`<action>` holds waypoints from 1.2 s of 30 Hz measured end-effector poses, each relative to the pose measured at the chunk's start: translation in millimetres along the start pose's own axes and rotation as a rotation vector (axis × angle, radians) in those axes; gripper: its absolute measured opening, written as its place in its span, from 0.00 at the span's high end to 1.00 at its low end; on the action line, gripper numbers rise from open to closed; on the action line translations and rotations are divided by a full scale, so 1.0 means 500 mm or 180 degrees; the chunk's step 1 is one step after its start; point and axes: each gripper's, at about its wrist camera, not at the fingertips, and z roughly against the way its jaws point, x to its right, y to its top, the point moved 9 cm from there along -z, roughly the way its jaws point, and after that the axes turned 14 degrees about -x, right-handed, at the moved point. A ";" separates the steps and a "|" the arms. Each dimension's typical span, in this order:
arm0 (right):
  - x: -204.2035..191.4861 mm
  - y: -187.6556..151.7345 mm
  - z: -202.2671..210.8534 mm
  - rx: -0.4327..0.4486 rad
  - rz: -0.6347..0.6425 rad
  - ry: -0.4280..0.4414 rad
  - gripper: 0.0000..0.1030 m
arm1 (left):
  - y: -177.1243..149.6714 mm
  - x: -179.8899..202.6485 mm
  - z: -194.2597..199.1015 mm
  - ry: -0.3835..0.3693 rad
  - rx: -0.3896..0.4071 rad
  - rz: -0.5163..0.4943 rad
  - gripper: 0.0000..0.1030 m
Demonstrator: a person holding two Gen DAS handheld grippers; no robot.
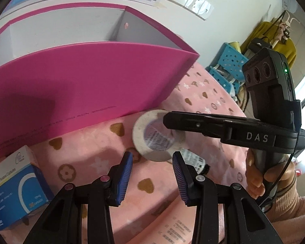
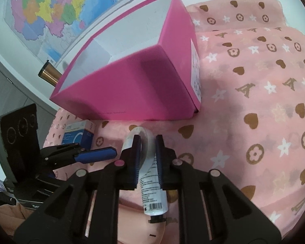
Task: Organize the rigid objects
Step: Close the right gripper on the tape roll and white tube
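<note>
Clamped on the rim of the white tape roll (image 2: 143, 142) lying beside the open pink cardboard box (image 2: 132, 93), the right gripper (image 2: 147, 154) grips something light, stiff and probably slick, while the left gripper (image 1: 152, 179) gapes empty.

"DAS" is printed in white letters on the black body of the right gripper (image 1: 173, 122). Small print and a barcode are carried on the white tube (image 2: 152, 185), but none of it can be read; the print on the blue-and-white medicine box (image 1: 14, 191) is likewise too blurred.
</note>
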 end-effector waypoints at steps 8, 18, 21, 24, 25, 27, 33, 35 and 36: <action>-0.032 0.000 0.015 0.0064 0.0134 0.0006 0.89 | 0.003 0.030 0.002 0.0012 0.0042 -0.0134 0.61; -0.006 0.000 0.003 -0.0014 0.0068 -0.0087 0.87 | -0.007 0.001 -0.032 -0.0009 -0.0138 0.0012 0.61; 0.004 -0.005 -0.010 -0.0101 0.0048 -0.0136 0.84 | -0.004 0.007 -0.036 -0.0019 -0.0140 -0.0015 0.61; 0.009 -0.008 -0.022 -0.0147 0.0059 -0.0150 0.82 | -0.002 0.005 -0.039 -0.0047 -0.0159 0.0002 0.61; 0.010 -0.007 -0.023 -0.0142 0.0061 -0.0162 0.82 | 0.000 0.005 -0.040 -0.0065 -0.0170 0.0020 0.61; 0.012 -0.006 -0.025 -0.0122 0.0056 -0.0181 0.82 | 0.000 0.004 -0.039 -0.0072 -0.0171 0.0038 0.61; 0.008 -0.007 -0.016 -0.0068 0.0034 -0.0117 0.84 | 0.010 0.012 -0.043 -0.0162 -0.0133 0.0131 0.56; 0.005 -0.009 -0.009 -0.0031 0.0029 -0.0090 0.84 | 0.012 0.016 -0.030 -0.0097 -0.0066 0.0108 0.56; 0.001 -0.009 -0.003 -0.0007 0.0029 -0.0061 0.84 | 0.014 0.021 -0.021 -0.0080 -0.0032 0.0087 0.56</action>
